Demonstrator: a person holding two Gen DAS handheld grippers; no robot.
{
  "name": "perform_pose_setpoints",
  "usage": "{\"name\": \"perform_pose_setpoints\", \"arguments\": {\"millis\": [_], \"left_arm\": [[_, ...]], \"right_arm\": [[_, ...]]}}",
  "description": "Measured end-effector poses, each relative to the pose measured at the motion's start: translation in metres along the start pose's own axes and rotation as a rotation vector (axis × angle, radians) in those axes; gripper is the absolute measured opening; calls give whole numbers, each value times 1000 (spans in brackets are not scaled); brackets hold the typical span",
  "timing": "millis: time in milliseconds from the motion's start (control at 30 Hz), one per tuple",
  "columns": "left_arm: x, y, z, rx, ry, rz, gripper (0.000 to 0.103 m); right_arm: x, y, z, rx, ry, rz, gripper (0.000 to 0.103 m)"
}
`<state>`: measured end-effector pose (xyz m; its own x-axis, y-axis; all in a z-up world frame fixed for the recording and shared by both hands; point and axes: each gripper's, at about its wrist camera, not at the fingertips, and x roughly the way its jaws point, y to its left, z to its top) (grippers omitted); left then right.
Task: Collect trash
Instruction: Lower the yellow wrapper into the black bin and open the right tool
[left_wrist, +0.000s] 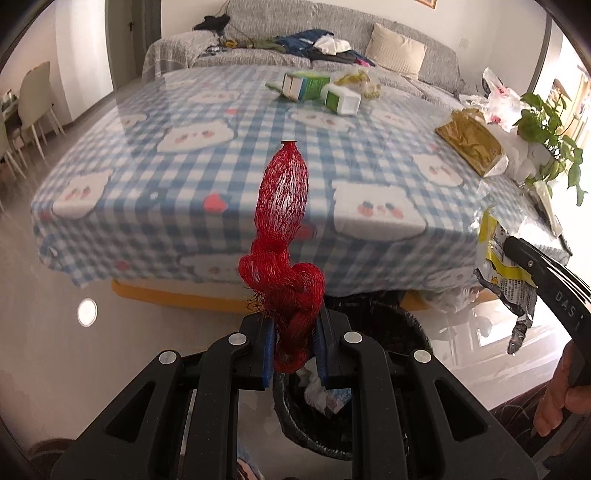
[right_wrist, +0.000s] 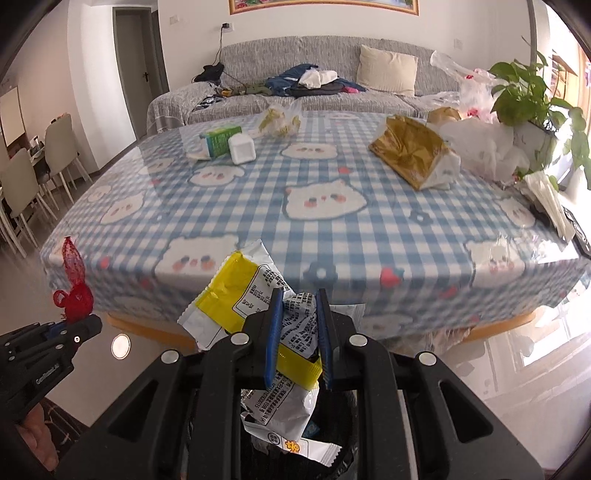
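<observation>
My left gripper (left_wrist: 298, 341) is shut on a red mesh net bag (left_wrist: 286, 229), whose knotted bunch sits between the blue pads while its long end sticks up. Below it stands a black bin (left_wrist: 406, 332) with crumpled paper inside. My right gripper (right_wrist: 298, 334) is shut on a crumpled yellow and white snack wrapper (right_wrist: 236, 295), held over the same black bin (right_wrist: 332, 458), where another white wrapper lies. The left view shows the right gripper (left_wrist: 495, 251) with the wrapper (left_wrist: 496, 266) at far right; the right view shows the left gripper (right_wrist: 64, 325) with the net (right_wrist: 74, 280) at far left.
A table with a blue checked bear cloth (right_wrist: 332, 177) stands ahead. On it lie green and white cartons (right_wrist: 225, 142), a clear bag (right_wrist: 279, 120), a gold paper bag (right_wrist: 410, 151), white plastic bags (right_wrist: 484, 144) and a potted plant (right_wrist: 532, 92). A grey sofa (right_wrist: 295, 62) is behind, chairs (right_wrist: 22, 184) left.
</observation>
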<state>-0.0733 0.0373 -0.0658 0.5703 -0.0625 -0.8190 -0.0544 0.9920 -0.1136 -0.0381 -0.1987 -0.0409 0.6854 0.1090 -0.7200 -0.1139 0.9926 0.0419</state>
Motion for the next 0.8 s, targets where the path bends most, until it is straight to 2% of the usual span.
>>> {"name": "perform_pose_setpoints", "arguments": {"millis": [367,800], "left_arm": [[24,-1,-33,-3,48,7,16],[63,4,-51,-4,95,41,16]], "right_arm": [[15,18,-41,-23,65,-6,17],[46,29,-72,-48,116,24,17]]}}
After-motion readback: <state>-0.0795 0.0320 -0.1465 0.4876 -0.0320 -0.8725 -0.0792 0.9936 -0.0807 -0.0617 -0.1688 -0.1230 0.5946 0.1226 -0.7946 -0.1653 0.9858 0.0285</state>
